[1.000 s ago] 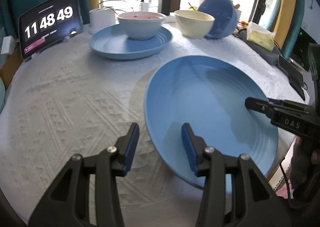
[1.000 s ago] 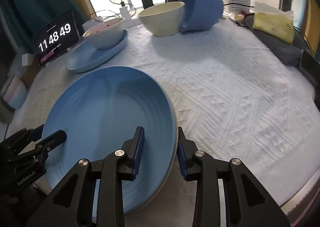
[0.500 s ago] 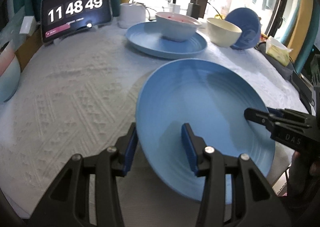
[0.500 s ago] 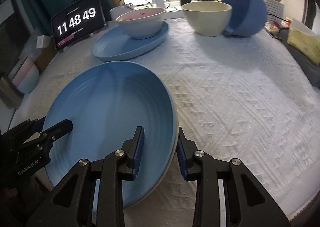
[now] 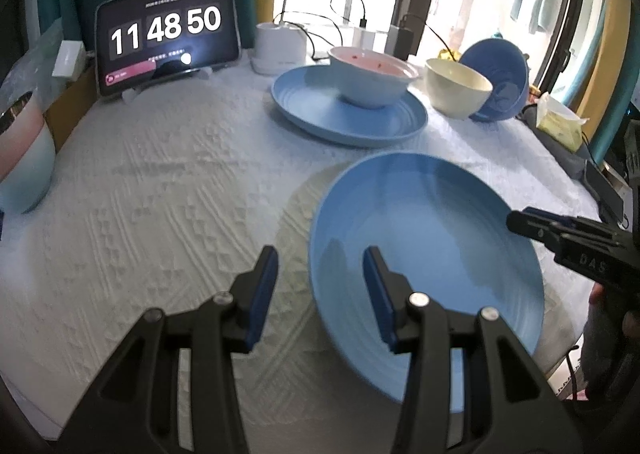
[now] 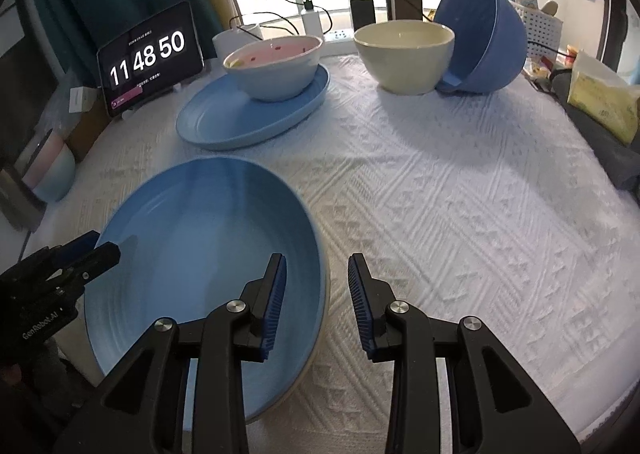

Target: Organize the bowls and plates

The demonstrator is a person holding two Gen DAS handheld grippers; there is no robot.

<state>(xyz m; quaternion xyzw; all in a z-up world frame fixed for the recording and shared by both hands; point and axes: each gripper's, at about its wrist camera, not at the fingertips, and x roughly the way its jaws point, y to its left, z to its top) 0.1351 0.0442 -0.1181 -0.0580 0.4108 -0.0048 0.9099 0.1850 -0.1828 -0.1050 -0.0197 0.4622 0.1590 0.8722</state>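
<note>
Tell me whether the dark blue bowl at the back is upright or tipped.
Tipped. The dark blue bowl lies on its side, its opening facing the cream bowl and leaning against it.

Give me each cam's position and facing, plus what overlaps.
Left wrist: sits behind the left gripper, at the near plate's left rim, facing the window; its own open fingers show, with the right gripper entering from the right.
Right wrist: sits behind the right gripper, at that plate's right rim; its own open fingers show.
Shared: near plate, far plate carrying the pink-lined bowl, clock tablet.
</note>
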